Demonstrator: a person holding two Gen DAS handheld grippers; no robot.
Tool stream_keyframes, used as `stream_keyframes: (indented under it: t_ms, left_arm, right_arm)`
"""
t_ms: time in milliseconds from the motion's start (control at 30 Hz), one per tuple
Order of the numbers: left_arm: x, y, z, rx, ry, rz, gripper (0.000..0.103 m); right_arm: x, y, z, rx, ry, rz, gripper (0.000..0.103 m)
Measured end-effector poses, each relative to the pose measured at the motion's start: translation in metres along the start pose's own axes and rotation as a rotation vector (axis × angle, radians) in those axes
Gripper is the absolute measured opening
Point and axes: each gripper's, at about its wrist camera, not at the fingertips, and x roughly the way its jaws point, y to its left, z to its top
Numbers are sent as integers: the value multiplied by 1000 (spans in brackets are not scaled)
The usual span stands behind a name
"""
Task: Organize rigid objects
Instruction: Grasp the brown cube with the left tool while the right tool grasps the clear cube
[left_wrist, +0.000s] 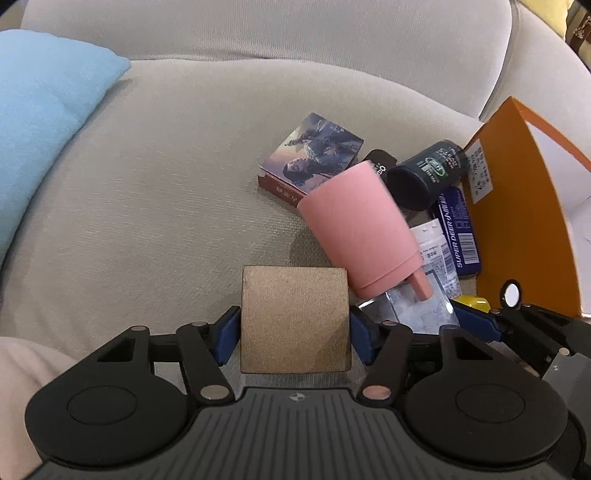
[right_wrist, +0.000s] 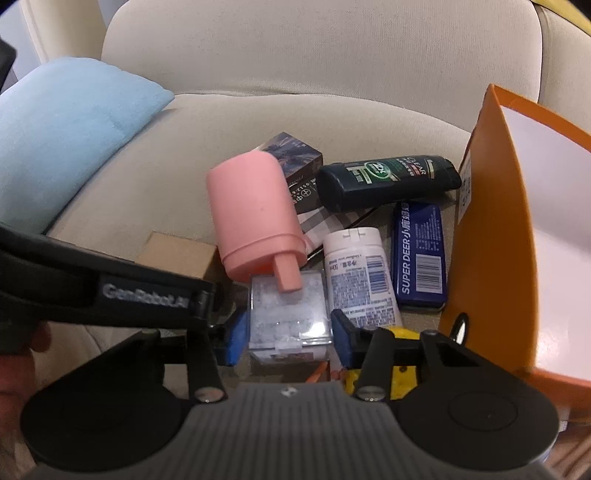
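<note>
My left gripper (left_wrist: 294, 334) is shut on a brown cardboard box (left_wrist: 294, 319) over the beige sofa seat. My right gripper (right_wrist: 289, 334) is shut on a clear plastic box (right_wrist: 290, 315) in a pile of objects. The pile holds a pink cup (right_wrist: 255, 216) lying on its side, a dark green Clear bottle (right_wrist: 388, 181), a blue Super Deer box (right_wrist: 419, 254), a white tube (right_wrist: 360, 269) and a picture box (left_wrist: 312, 157). The brown box also shows in the right wrist view (right_wrist: 177, 254), left of the cup.
An orange box (right_wrist: 491, 229) with a white inside stands open at the right, next to the pile. A light blue cushion (left_wrist: 48, 114) lies at the left of the sofa seat (left_wrist: 166, 206). A yellow object (right_wrist: 399, 334) lies under my right gripper.
</note>
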Motion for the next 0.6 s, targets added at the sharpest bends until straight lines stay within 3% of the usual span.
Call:
stream_keyframes:
  t_ms: [67, 300, 600]
  left_arm:
    - [-5, 0, -3, 43, -4, -18, 70]
    - [-21, 1, -15, 36, -10, -58, 69]
    - [-57, -16, -24, 97, -84, -96, 69]
  right_arm:
    - [-7, 0, -2, -9, -11, -3, 48]
    - [-34, -2, -12, -8, -56, 2, 48]
    - [-75, -14, -21, 39, -135, 25, 48]
